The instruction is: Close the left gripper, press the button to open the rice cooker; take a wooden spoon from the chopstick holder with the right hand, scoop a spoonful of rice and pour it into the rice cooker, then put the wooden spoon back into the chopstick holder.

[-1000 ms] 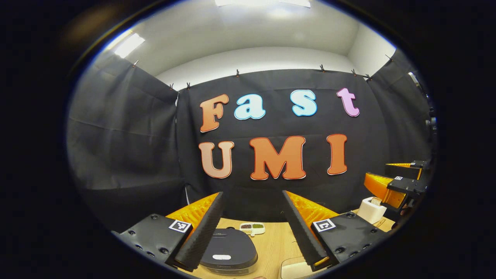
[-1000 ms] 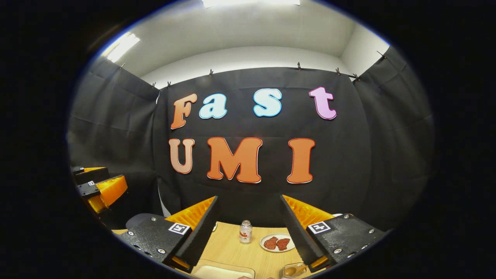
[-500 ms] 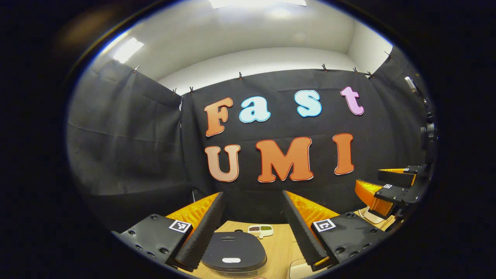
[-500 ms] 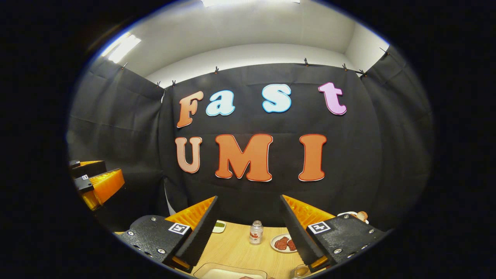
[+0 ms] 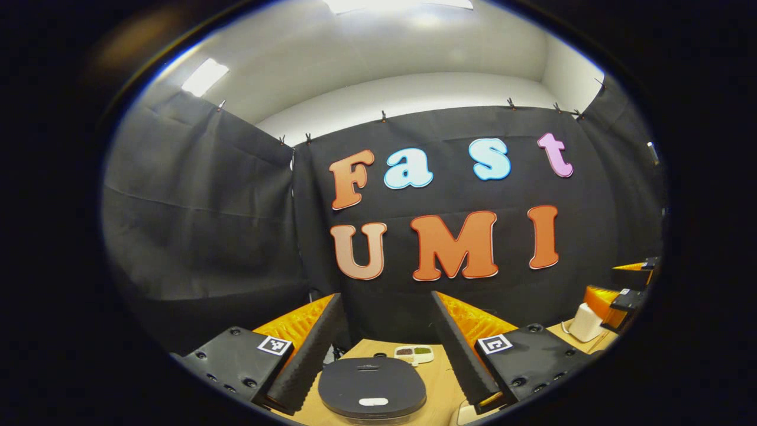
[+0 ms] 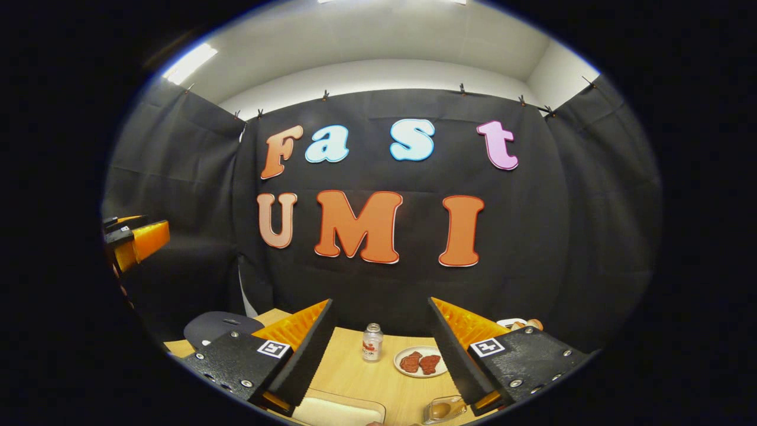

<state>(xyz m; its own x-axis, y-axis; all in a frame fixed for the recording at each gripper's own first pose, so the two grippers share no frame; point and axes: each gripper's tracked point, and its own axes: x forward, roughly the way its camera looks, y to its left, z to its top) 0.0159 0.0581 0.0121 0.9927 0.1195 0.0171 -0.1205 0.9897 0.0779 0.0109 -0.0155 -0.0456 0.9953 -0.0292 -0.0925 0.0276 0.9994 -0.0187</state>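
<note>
- In the left gripper view, the left gripper (image 5: 387,349) has its fingers spread wide and holds nothing, touching nothing.
- The rice cooker (image 5: 372,389) sits on the wooden table (image 5: 440,384) just below and between those fingers, its dark lid down and a small white button (image 5: 373,402) on the near edge.
- Beyond the cooker lies a small white dish (image 5: 414,354) with dark and green contents.
- At the far right of that view stands a white chopstick holder (image 5: 585,322), with the right gripper's orange fingers just beside and above it; whether they touch it cannot be told.
- In the right gripper view, the right gripper (image 6: 381,349) is likewise wide apart and empty.
- Between its fingers, farther off on the table, stand a small glass bottle (image 6: 372,342) and, right of it, a plate (image 6: 421,361) with reddish pieces.
- Near the bottom edge lie a shallow tray of white rice (image 6: 340,409) and a clear container (image 6: 443,408) with something brown inside.
- The cooker's dark lid shows at the left, behind the left finger.
</note>
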